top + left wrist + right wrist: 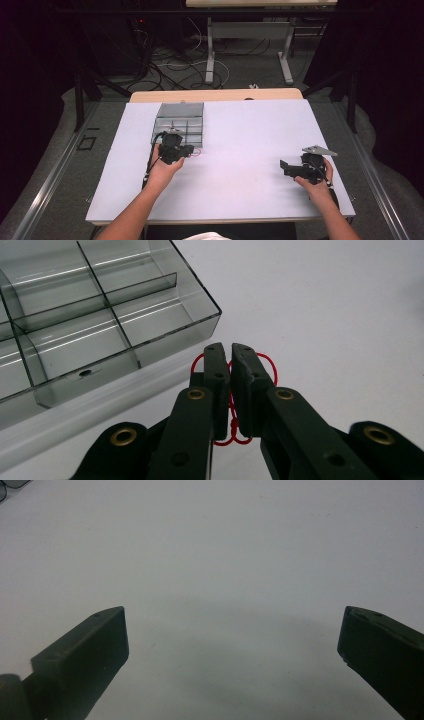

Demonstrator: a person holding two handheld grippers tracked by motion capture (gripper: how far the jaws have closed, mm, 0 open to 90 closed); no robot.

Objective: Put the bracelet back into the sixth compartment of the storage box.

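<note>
Left gripper (229, 352) up close in the left gripper view: jaws clenched tight on a loop of thin red string (267, 365), strands bulging out either side of the pads and a knot hanging below them, betw. the jaw arms. From the high view that same string (196, 153) is barely a red fleck just right of the left gripper (172, 137), so the grasp itself reads from the gripper cam alone. Clear compartment box (100, 315) sits just beyond and to the left of the fingertips, near corner close to them but not touching; dividers visible, a small dark speck in the nearest cell. High view places the box (180, 112) directly ahead of the left gripper, on the white table sheet (250, 135). Over to the right gripper (232, 640): jaws spread wide, nothing betw. them, just bare white surface ahead of the tips. High view has the right gripper (284, 167) lying level, pointing left, well apart from box and string, w/ its grey plate on top.
</note>
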